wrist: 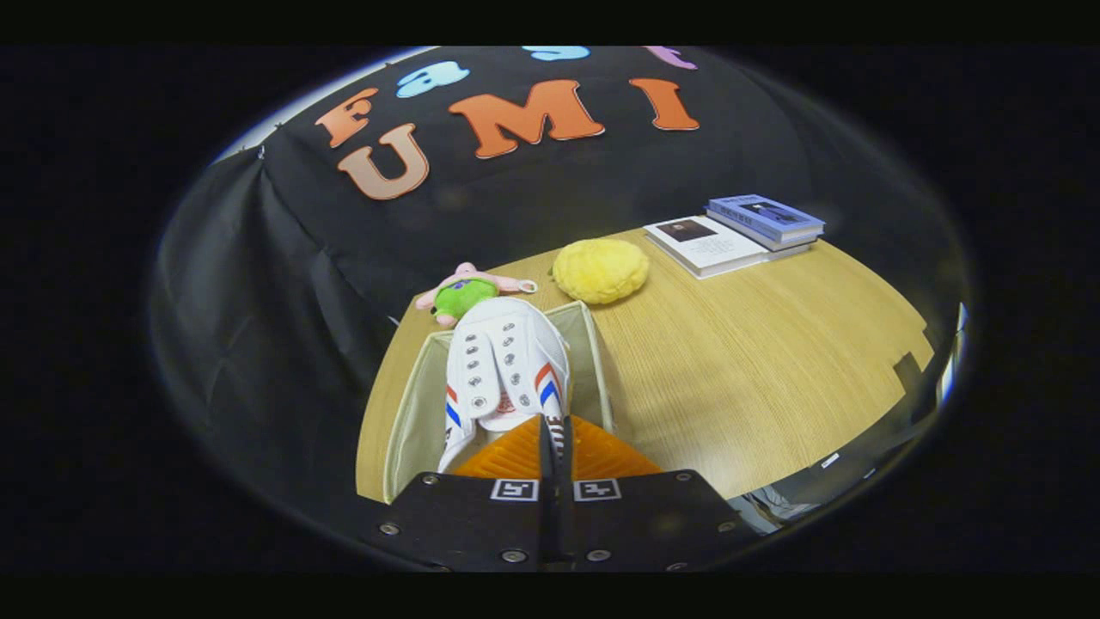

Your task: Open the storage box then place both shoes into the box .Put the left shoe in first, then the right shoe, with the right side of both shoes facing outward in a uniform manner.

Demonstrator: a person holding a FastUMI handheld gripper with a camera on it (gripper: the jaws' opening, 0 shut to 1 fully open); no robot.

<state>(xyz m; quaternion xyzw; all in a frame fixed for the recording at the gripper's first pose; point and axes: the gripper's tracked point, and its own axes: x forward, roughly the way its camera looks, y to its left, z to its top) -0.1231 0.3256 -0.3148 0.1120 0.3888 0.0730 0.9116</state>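
Observation:
My gripper [555, 443] holds a white shoe [503, 370] with red and blue side stripes and metal eyelets. Its orange fingers [507, 456] are pressed together on the shoe's heel tab. The shoe hangs toe-forward over the open beige storage box [593, 361], which stands on the wooden table just ahead of the fingers. The box's inside is mostly hidden by the shoe, so I cannot tell whether another shoe lies in it.
Beyond the box lie a pink and green plush toy [464, 292] and a yellow round cushion [600, 270]. Farther back on the right rests a stack of books [739, 232]. The bare wooden table [756, 361] spreads to the right of the box.

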